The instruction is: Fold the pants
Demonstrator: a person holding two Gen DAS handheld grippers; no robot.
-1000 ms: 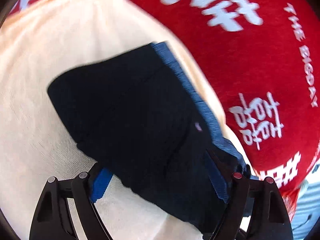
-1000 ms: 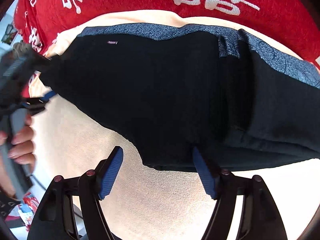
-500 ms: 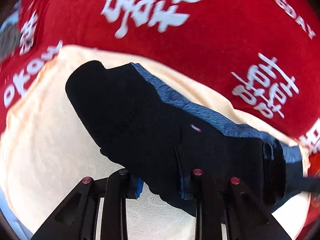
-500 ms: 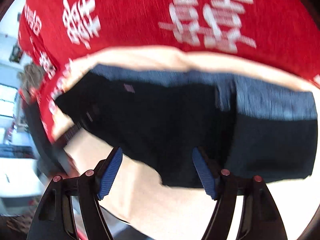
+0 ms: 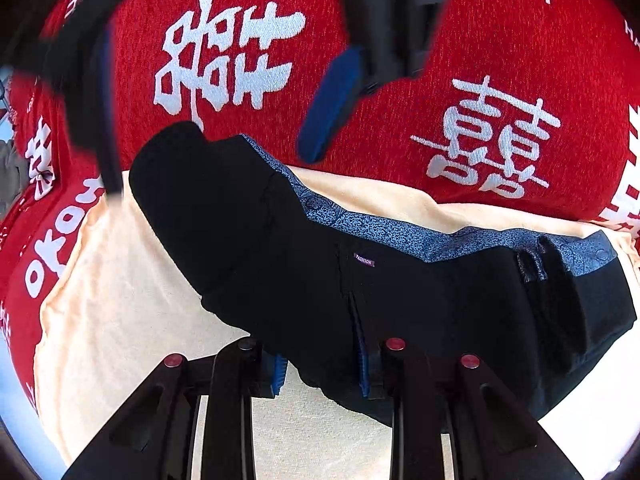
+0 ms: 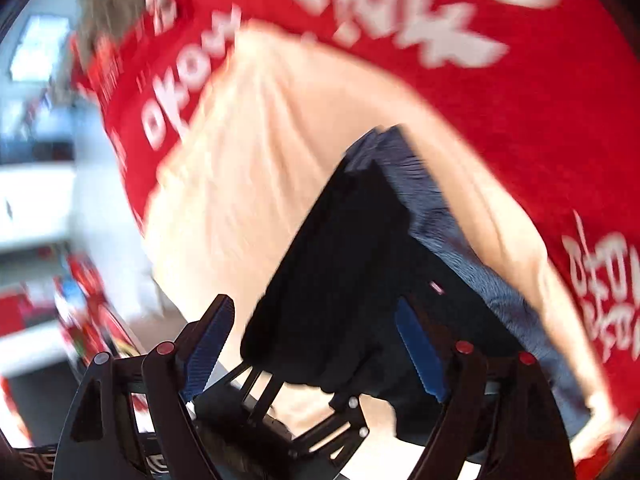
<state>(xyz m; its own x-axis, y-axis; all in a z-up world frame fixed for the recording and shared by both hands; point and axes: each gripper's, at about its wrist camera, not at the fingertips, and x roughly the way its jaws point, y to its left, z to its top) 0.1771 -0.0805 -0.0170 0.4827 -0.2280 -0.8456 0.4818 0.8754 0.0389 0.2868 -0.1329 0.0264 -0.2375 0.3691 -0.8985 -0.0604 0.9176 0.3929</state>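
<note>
The black pants (image 5: 320, 272) with a blue patterned waistband (image 5: 400, 232) lie folded into a long bundle on a cream cloth (image 5: 112, 288). My left gripper (image 5: 320, 368) is shut on the near edge of the pants. My right gripper (image 6: 316, 344) is open, above the pants (image 6: 340, 264), nothing between its fingers. It also shows blurred at the top of the left wrist view (image 5: 328, 108), hovering over the far side of the pants. The left gripper's body shows at the bottom of the right wrist view.
A red blanket (image 5: 480, 60) with white characters covers the surface behind and around the cream cloth. In the right wrist view the surface's left edge drops to a blurred room with white furniture (image 6: 36, 208).
My left gripper has closed on the near edge of the pants. My right gripper has swung up and across the pants, staying open. The pants lie more stretched out sideways.
</note>
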